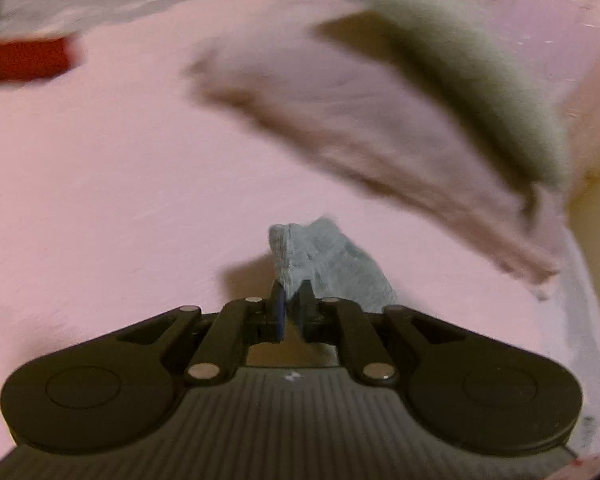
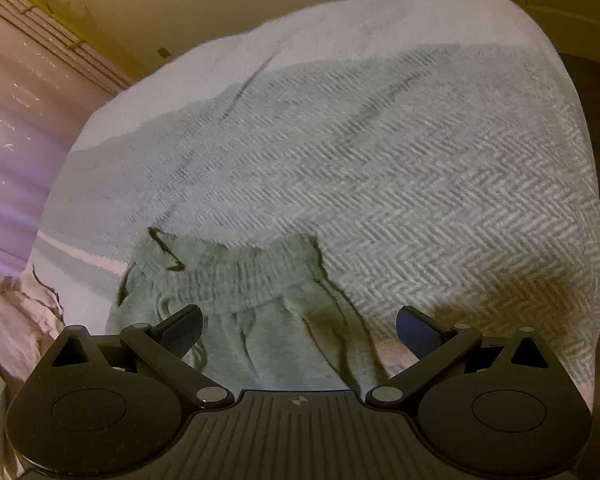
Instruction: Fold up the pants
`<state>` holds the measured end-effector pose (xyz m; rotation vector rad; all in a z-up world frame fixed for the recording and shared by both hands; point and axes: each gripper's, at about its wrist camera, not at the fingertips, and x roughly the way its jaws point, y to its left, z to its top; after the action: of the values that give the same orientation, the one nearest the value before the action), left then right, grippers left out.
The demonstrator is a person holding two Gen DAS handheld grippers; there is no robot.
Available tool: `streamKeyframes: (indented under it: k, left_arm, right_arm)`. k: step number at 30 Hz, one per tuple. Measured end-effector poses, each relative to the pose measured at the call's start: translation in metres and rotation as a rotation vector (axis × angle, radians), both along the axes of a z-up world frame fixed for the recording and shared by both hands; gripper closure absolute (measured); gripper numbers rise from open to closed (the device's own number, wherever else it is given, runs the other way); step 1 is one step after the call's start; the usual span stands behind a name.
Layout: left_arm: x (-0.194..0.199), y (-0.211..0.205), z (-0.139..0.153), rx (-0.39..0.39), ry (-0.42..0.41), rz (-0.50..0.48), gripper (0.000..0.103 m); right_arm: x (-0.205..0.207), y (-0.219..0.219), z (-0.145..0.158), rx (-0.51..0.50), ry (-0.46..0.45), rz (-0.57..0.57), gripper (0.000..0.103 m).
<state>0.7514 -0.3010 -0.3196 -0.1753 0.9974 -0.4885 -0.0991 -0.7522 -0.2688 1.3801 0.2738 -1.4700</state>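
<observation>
Pink bedding [image 1: 100, 184] is lying under the left claw [image 1: 291, 300], which is pinching grey pants fabric [image 1: 324, 260]; that small bite may be slipping. Right claw [image 2: 300, 324] is hanging open over the pants' waistband [image 2: 240, 272].

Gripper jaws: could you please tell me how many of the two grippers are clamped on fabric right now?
1. The left gripper is shut on a bunched grey knit fabric fold above the pink bedsheet. The right gripper is open over the grey ribbed-waistband pants.
</observation>
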Motion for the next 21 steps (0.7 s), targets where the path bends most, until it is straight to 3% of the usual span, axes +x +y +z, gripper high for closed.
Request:
streamKeyframes:
  k: [3,9,12,14,16,17,19,21]
  left_arm:
    - [-0.029,0.019,-0.031,0.181,0.003,-0.01,0.087]
    - [-0.099,0.07,-0.019,0.276,0.008,0.168,0.09]
    - [-0.151,0.11,0.014,0.25,0.01,0.203,0.084]
    - [-0.193,0.146,0.037,0.219,0.014,0.236,0.07]
    - [-0.243,0.178,0.059,0.209,0.012,0.291,0.067]
    - [-0.272,0.197,0.069,0.206,0.016,0.323,0.065]
    - [-0.32,0.226,0.085,0.21,0.024,0.383,0.055]
    - [-0.369,0.251,0.096,0.226,0.026,0.442,0.05]
  right_arm:
    - [-0.003,-0.001,-0.011,0.006,-0.008,0.055,0.002]
    - [-0.022,-0.013,-0.029,-0.036,-0.074,0.199,0.002]
    - [-0.031,-0.03,-0.043,-0.085,-0.138,0.273,0.002]
    - [-0.034,-0.045,-0.061,-0.098,-0.171,0.304,0.003]
    - [-0.035,-0.06,-0.083,-0.092,-0.238,0.333,0.019]
    - [-0.031,-0.069,-0.094,-0.083,-0.263,0.354,0.041]
    - [-0.02,-0.082,-0.107,-0.054,-0.252,0.402,0.05]
    - [-0.02,-0.087,-0.108,-0.036,-0.224,0.432,0.076]
